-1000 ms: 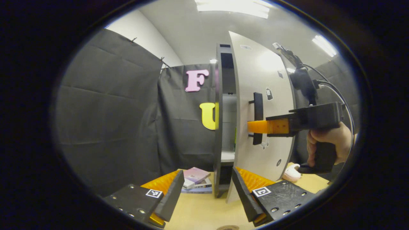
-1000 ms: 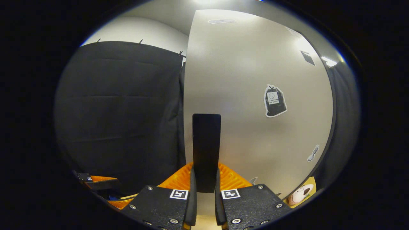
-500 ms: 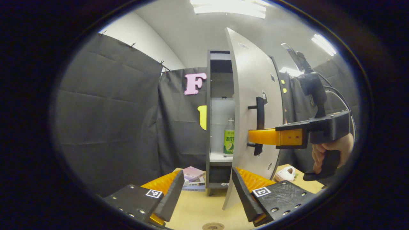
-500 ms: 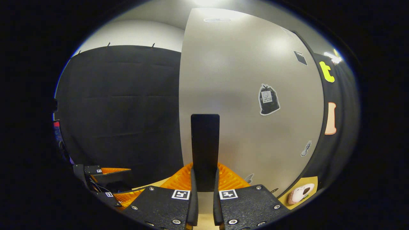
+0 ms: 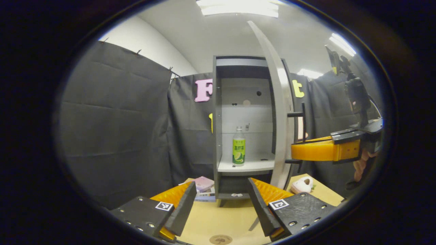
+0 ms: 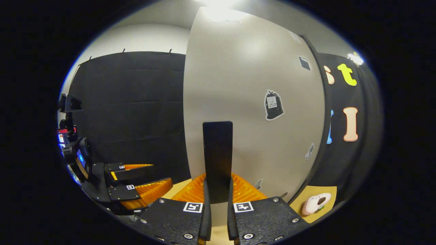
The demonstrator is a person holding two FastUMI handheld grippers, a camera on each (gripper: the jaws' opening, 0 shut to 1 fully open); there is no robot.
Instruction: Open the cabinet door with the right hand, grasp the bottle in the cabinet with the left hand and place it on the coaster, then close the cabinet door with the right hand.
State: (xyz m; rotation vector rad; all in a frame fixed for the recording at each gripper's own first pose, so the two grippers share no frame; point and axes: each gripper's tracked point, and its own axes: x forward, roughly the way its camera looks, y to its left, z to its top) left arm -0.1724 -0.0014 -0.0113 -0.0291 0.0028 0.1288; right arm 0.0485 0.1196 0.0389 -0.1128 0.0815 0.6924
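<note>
R gripper clamped on black bar handle of grey cabinet door; L gripper wide apart; green-label clear bottle upright at shelf's left front edge.

Shelf bears bottle (upright); table, books.
</note>
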